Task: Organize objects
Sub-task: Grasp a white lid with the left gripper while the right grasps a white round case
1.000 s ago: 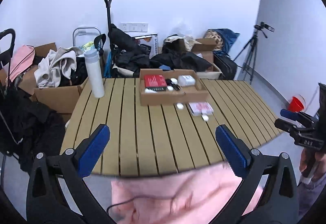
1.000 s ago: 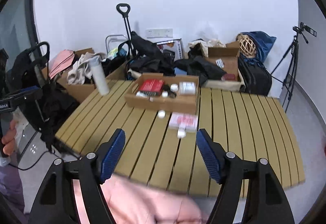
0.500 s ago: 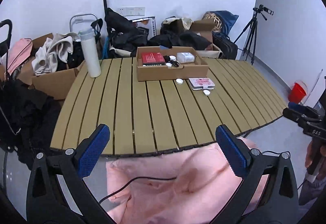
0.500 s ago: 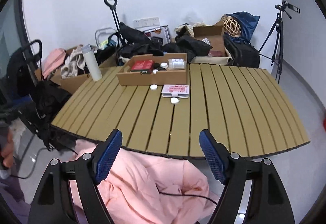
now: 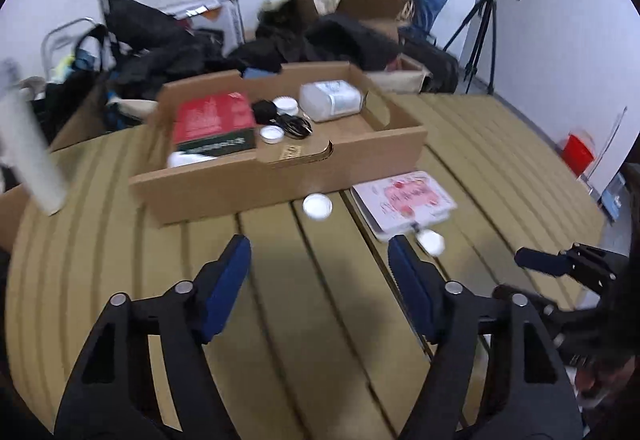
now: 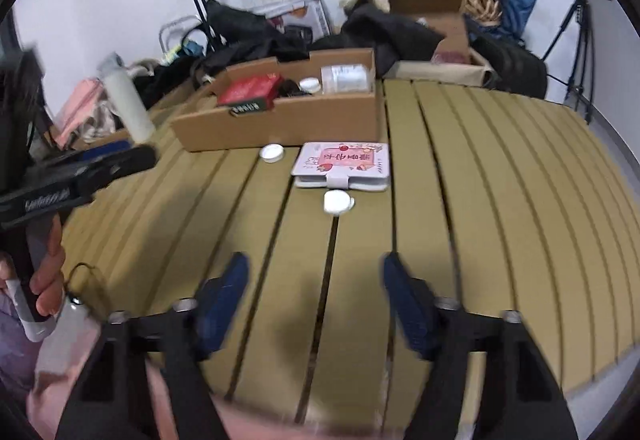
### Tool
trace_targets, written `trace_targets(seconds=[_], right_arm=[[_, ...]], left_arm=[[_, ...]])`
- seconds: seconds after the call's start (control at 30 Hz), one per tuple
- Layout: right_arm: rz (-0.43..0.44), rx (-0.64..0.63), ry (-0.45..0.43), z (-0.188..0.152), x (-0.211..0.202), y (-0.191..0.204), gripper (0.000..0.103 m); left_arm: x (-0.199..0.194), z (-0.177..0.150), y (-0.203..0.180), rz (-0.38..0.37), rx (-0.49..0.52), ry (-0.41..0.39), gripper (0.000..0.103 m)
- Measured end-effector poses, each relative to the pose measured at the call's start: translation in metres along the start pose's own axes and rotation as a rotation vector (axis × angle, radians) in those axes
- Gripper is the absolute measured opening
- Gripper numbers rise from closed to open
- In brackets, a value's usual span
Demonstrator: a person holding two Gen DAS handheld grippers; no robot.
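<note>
A shallow cardboard box (image 5: pixel 280 175) (image 6: pixel 280 119) stands on the slatted wooden table (image 5: pixel 320 320) (image 6: pixel 480 199). It holds a red box (image 5: pixel 212 119), a clear plastic tub (image 5: pixel 330 99), white lids and a black cable. In front of it lie a white lid (image 5: pixel 317 206) (image 6: pixel 271 152), a pink-printed flat case (image 5: pixel 404 199) (image 6: pixel 344 163) and a small white object (image 5: pixel 430 241) (image 6: pixel 337 201). My left gripper (image 5: pixel 320 260) is open and empty, over the table short of the white lid. My right gripper (image 6: pixel 316 276) is open and empty, short of the small white object.
A white bottle (image 5: pixel 32 155) (image 6: pixel 128 107) stands at the table's left. Bags, dark clothes and cardboard boxes (image 6: pixel 432 23) pile up behind the table. A tripod (image 5: pixel 484 31) stands at the right wall, with a red bucket (image 5: pixel 578 153) on the floor.
Both grippers have moved forward from beyond the table's near edge to over the tabletop, closer to the box and loose items. Both stayed open.
</note>
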State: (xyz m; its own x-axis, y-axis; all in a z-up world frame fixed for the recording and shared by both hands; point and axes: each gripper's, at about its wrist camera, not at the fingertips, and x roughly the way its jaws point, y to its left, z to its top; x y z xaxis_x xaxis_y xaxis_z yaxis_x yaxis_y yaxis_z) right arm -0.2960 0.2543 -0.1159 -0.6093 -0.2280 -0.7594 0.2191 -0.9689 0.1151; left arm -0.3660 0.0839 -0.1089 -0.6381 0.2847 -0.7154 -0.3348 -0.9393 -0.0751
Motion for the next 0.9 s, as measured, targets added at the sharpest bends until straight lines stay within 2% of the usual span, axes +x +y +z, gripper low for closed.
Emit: trace_targets(seconds=[0.13, 0.2, 0.27, 0.3, 0.33, 0.4, 0.53, 0.73, 0.8, 0.9], right_arm=[[-0.041, -0.03, 0.052, 0.017, 0.061, -0.003, 0.056], [-0.059, -0.041, 0.072, 0.02, 0.076, -0.003, 0.052], [-0.061, -0.048, 0.071, 0.022, 0.084, -0.004, 0.051], [-0.066, -0.052, 0.071, 0.022, 0.088, -0.004, 0.049], [-0.075, -0.051, 0.072, 0.022, 0.091, -0.005, 0.048], [-0.07, -0.05, 0.06, 0.023, 0.091, -0.004, 0.042], [-0.096, -0.064, 0.048, 0.024, 0.093, 0.0, 0.032], [-0.122, -0.096, 0.03, 0.022, 0.092, 0.006, 0.029], [-0.104, -0.081, 0.042, 0.022, 0.086, 0.004, 0.029], [-0.1, -0.087, 0.001, 0.018, 0.048, 0.007, 0.029]], left_arm=[[0.064, 0.006, -0.006, 0.044, 0.039, 0.075, 0.059], [0.086, 0.007, -0.006, 0.057, 0.046, 0.096, 0.058], [0.097, 0.009, -0.002, 0.056, 0.034, 0.102, 0.055], [0.101, 0.009, -0.002, 0.058, 0.031, 0.106, 0.05], [0.108, 0.009, -0.002, 0.051, 0.035, 0.123, 0.038], [0.11, 0.01, -0.003, 0.072, 0.041, 0.111, 0.028], [0.11, 0.011, -0.002, 0.055, 0.03, 0.111, 0.025], [0.086, -0.001, -0.003, 0.068, 0.01, 0.103, 0.025], [0.058, -0.005, -0.001, 0.052, -0.011, 0.083, 0.025], [-0.013, -0.012, 0.001, 0.038, -0.024, 0.024, 0.025]])
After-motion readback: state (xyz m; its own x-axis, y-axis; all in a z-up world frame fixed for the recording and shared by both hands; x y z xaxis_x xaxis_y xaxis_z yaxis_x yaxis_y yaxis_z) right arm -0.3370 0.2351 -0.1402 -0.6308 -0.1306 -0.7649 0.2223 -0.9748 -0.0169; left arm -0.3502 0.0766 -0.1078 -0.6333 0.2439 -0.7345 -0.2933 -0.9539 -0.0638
